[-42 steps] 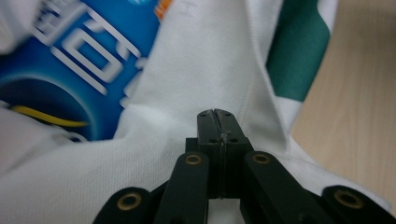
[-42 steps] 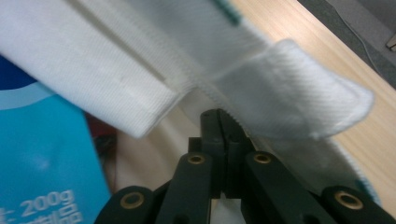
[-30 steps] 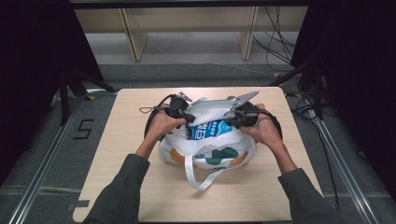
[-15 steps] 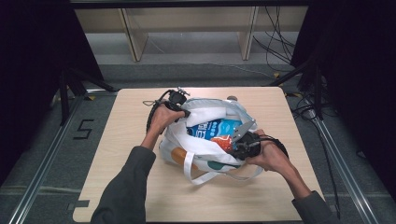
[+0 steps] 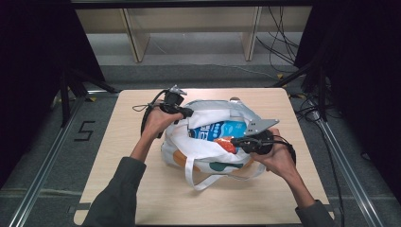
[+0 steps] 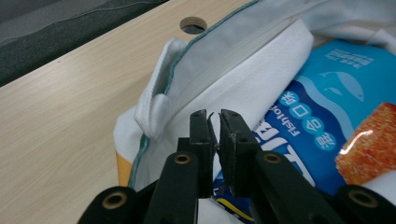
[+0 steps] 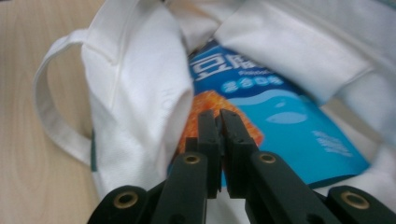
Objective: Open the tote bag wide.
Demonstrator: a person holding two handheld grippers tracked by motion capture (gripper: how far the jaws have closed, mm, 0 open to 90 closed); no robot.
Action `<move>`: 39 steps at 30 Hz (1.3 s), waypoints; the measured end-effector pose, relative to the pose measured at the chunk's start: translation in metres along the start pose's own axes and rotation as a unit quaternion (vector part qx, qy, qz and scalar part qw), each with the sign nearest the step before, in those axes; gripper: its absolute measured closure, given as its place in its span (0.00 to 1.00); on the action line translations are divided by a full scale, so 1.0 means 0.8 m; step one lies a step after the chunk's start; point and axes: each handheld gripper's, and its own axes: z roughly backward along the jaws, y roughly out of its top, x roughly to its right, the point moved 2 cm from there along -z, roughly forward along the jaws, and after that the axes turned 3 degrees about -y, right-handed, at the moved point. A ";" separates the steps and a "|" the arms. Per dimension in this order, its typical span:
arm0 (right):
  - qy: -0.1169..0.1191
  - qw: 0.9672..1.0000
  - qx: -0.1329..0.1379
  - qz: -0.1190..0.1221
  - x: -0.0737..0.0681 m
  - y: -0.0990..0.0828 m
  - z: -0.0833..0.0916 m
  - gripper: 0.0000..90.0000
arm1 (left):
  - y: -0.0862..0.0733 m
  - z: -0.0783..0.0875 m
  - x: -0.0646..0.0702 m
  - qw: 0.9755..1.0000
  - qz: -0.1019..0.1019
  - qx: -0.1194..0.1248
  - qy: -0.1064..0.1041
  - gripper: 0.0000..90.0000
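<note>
A white tote bag (image 5: pixel 208 151) lies open in the middle of the wooden table (image 5: pixel 118 146). Inside it are a blue snack packet (image 5: pixel 220 130) and an orange packet (image 5: pixel 226 144). My left gripper (image 5: pixel 188 112) is at the bag's far left rim. In the left gripper view its jaws are shut (image 6: pixel 213 116) over the white fabric (image 6: pixel 261 60), beside the blue packet (image 6: pixel 322 102); no fabric shows between them. My right gripper (image 5: pixel 235 140) is at the bag's near right rim. It is shut (image 7: pixel 218 116) just above the orange packet (image 7: pixel 201 105) and holds nothing.
A bag handle (image 5: pixel 194 177) loops out toward the near table edge. A round hole (image 6: pixel 193 24) is in the tabletop beyond the bag. A wooden shelf frame (image 5: pixel 137 38) stands behind the table, cables (image 5: pixel 283 47) trail at the right, and floor rails (image 5: pixel 42 165) run alongside.
My right gripper has moved from the bag's far right rim to its near right side, over the orange packet. My left gripper has stayed at the far left rim.
</note>
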 end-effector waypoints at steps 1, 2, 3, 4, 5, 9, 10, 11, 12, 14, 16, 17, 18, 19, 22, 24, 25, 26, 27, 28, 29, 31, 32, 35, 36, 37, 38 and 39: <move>-0.008 1.000 0.010 0.000 0.002 0.001 0.002 0.98 | 0.000 0.000 0.000 1.000 0.000 0.000 0.000 0.91; -0.018 1.000 0.016 -0.015 0.001 0.001 0.005 0.98 | -0.003 0.004 0.001 1.000 0.001 0.006 0.000 0.91; -0.018 1.000 0.016 -0.015 0.001 0.001 0.005 0.98 | -0.005 0.007 0.003 1.000 0.004 0.011 -0.003 0.91; -0.022 0.999 0.023 -0.012 0.004 0.002 0.006 0.96 | -0.009 0.012 0.005 1.000 0.003 0.019 -0.005 0.91; -0.032 0.999 0.033 -0.017 0.006 0.002 0.008 0.96 | -0.012 0.017 0.006 1.000 0.002 0.023 -0.007 0.91; -0.054 0.997 0.054 -0.025 0.015 0.000 0.017 0.92 | -0.027 0.034 0.014 0.999 -0.001 0.045 -0.014 0.89; -0.057 0.996 0.057 -0.030 0.016 -0.001 0.019 0.90 | -0.031 0.038 0.017 0.999 -0.002 0.049 -0.017 0.88; -0.057 0.996 0.057 -0.030 0.016 -0.001 0.019 0.90 | -0.034 0.042 0.019 0.998 -0.004 0.053 -0.022 0.88; -0.066 0.995 0.066 -0.038 0.018 -0.002 0.020 0.89 | -0.038 0.046 0.022 0.998 -0.003 0.058 -0.023 0.88; -0.070 0.994 0.071 -0.044 0.019 -0.005 0.023 0.90 | -0.044 0.052 0.026 0.997 0.002 0.074 -0.028 0.88; -0.069 0.994 0.074 -0.040 0.020 -0.006 0.025 0.89 | -0.050 0.057 0.028 0.996 0.003 0.083 -0.029 0.87; -0.069 0.994 0.074 -0.040 0.020 -0.006 0.025 0.89 | -0.051 0.058 0.028 0.996 0.001 0.083 -0.030 0.87; -0.067 0.994 0.072 -0.038 0.021 -0.006 0.026 0.89 | -0.054 0.059 0.030 0.995 0.003 0.089 -0.032 0.87; -0.070 0.994 0.074 -0.037 0.020 -0.006 0.026 0.89 | -0.055 0.061 0.031 0.996 0.003 0.084 -0.033 0.87; -0.073 0.994 0.074 -0.038 0.020 -0.006 0.028 0.89 | -0.058 0.063 0.035 0.995 0.000 0.090 -0.033 0.86; -0.079 0.993 0.078 -0.040 0.021 -0.007 0.029 0.88 | -0.060 0.066 0.038 0.995 -0.004 0.094 -0.036 0.86; -0.082 0.992 0.081 -0.046 0.022 -0.008 0.030 0.88 | -0.061 0.067 0.040 0.995 -0.001 0.097 -0.037 0.85; -0.082 0.992 0.082 -0.043 0.022 -0.009 0.031 0.87 | -0.062 0.070 0.042 0.995 0.001 0.096 -0.033 0.85; -0.086 0.992 0.082 -0.046 0.024 -0.010 0.035 0.87 | -0.063 0.072 0.042 0.994 -0.004 0.099 -0.034 0.84; -0.088 0.991 0.084 -0.046 0.024 -0.011 0.036 0.86 | -0.064 0.073 0.043 0.994 -0.007 0.101 -0.036 0.84; -0.088 0.991 0.084 -0.046 0.024 -0.011 0.036 0.86 | -0.066 0.077 0.044 0.994 -0.006 0.102 -0.031 0.84; -0.089 0.992 0.080 -0.047 0.027 -0.014 0.041 0.85 | -0.069 0.080 0.046 0.994 -0.005 0.106 -0.035 0.83; -0.093 0.991 0.084 -0.050 0.027 -0.015 0.042 0.85 | -0.071 0.082 0.047 0.993 -0.005 0.108 -0.036 0.82; -0.099 0.990 0.087 -0.055 0.029 -0.018 0.044 0.82 | -0.076 0.083 0.048 0.992 0.003 0.115 -0.042 0.80; -0.101 0.989 0.090 -0.058 0.029 -0.019 0.045 0.81 | -0.078 0.083 0.048 0.992 0.008 0.116 -0.041 0.79; -0.101 0.989 0.089 -0.058 0.029 -0.019 0.046 0.79 | -0.079 0.085 0.048 0.993 0.005 0.114 -0.037 0.78; -0.099 0.990 0.084 -0.056 0.030 -0.020 0.049 0.75 | -0.080 0.086 0.048 0.993 0.007 0.116 -0.036 0.76; -0.102 0.989 0.086 -0.059 0.030 -0.020 0.049 0.72 | -0.081 0.087 0.047 0.993 0.004 0.115 -0.037 0.75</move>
